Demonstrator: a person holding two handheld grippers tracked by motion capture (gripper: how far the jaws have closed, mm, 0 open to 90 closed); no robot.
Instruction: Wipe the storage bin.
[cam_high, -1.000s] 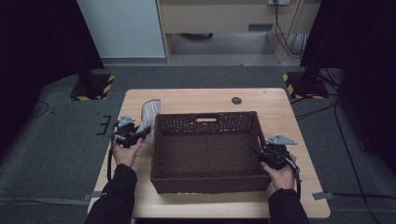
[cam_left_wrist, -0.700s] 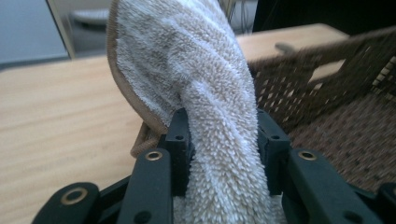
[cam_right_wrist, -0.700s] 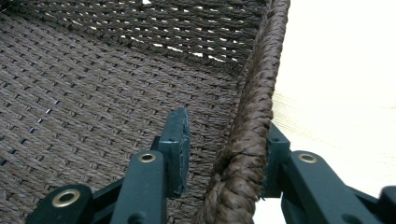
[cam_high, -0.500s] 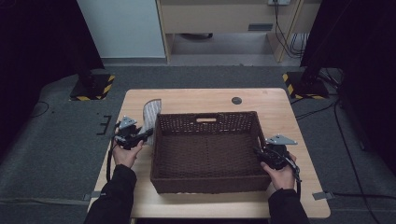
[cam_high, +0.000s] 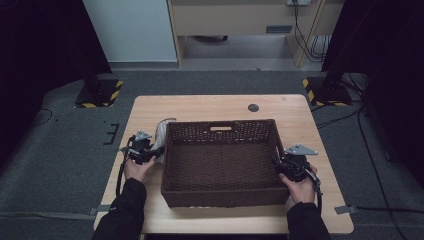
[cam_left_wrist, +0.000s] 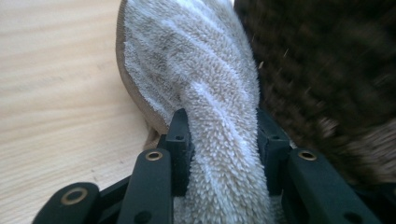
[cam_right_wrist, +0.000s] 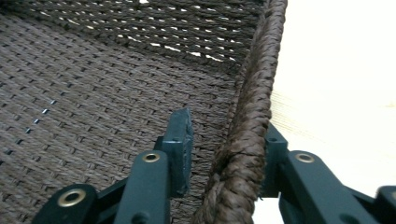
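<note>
Basket (cam_high: 220, 162), dark brown wicker, sits mid worktop (cam_high: 210, 105), long side facing the person, w/ a handle slot in the far wall. Looks empty inside from the high view.

Right gripper (cam_high: 281, 167) is at the basket's right wall, near the front corner. In the right gripper view the braided rim (cam_right_wrist: 252, 126) runs up between the two jaws: one jaw inside the basket over the woven floor, the other outside over the worktop (cam_right_wrist: 341, 93). The jaws have just been closing w/ the rim between them. The outer jaw is right up against the rim, but there's a visible gap between the inner pad and the rim, so I wouldn't call it a grip yet.

Left gripper (cam_high: 152, 154) is just outside the basket's left wall, clamped on a towel (cam_high: 161, 132). In the left gripper view the towel (cam_left_wrist: 205, 116) is whitish terry w/ a tan edge, squeezed between both pads, bunching out wider beyond the jaws. It's pressed up beside the basket wall (cam_left_wrist: 327, 70) and its free end lies on the worktop (cam_left_wrist: 56, 84). From the high view the towel is on the worktop by the basket's far left corner, not inside it.

Small dark round thing (cam_high: 253, 107) sits on the worktop behind the basket, well apart from both hands.
</note>
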